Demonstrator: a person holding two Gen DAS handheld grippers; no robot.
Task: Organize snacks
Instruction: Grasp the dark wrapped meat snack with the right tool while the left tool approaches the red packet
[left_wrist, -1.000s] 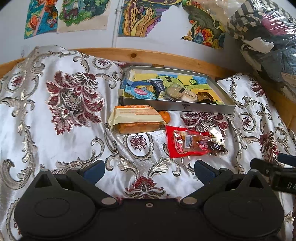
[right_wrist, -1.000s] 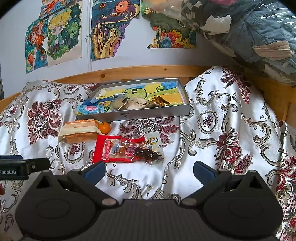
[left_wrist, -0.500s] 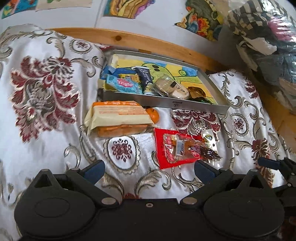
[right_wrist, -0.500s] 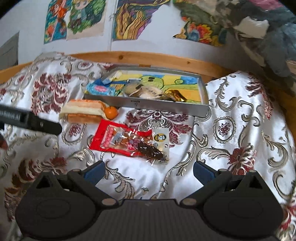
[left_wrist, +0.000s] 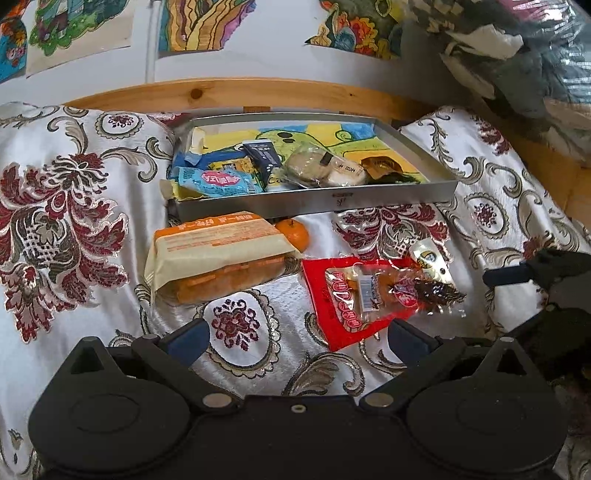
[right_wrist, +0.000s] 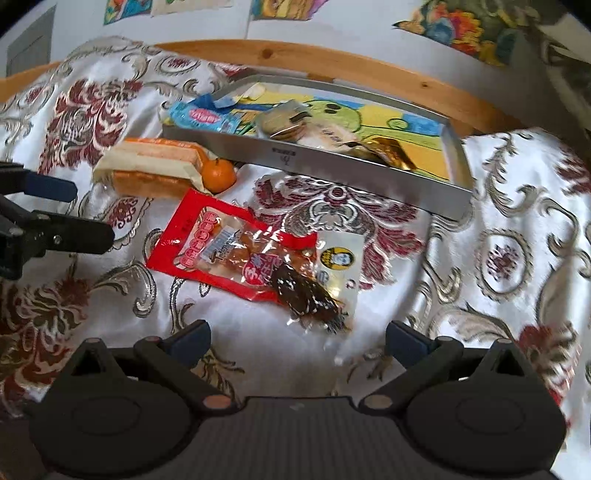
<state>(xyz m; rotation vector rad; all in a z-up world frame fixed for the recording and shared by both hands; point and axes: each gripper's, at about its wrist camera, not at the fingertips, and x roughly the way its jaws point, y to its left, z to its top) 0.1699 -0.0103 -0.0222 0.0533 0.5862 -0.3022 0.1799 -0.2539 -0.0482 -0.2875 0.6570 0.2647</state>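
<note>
- Left tongs (left_wrist: 297, 338): spread wide, empty, hovering low over the white satin bedspread with dark red floral pattern (left_wrist: 66, 229).
- Right tongs (right_wrist: 297, 338): likewise spread wide, gripping nothing, above the same bedspread.
- Red-and-clear plastic snack packet holding brown pieces (left_wrist: 364, 291): flat on the bedspread, just ahead of the left tongs' right finger; from the right wrist view (right_wrist: 236, 251), ahead and slightly left of centre between the fingers.
- Small clear sachet with a round yellow-and-black label (right_wrist: 338, 258): touching the red packet's far right edge, partly under its dark end.
- Orange-and-cream wrapped loaf-shaped pack (left_wrist: 218, 254): ahead of the left tongs, left of the red packet, apart from it.
- Small round orange fruit (left_wrist: 293, 234): tucked against the loaf pack's far right corner, just in front of the tray wall.
- Shallow grey metal tray lined with a yellow, green and blue drawing (left_wrist: 321, 205): farthest ahead of both tongs, against the wooden bed rail (left_wrist: 236, 92).
- Inside the tray: light blue wrapper with pink label (left_wrist: 218, 181) overhanging the left end, dark blue sachet (left_wrist: 264, 157), clear-wrapped round biscuits (left_wrist: 317, 168), gold foil wrapper (left_wrist: 380, 164).
- Left tongs' arm visible at the left edge of the right wrist view (right_wrist: 48, 218), level with the red packet.
</note>
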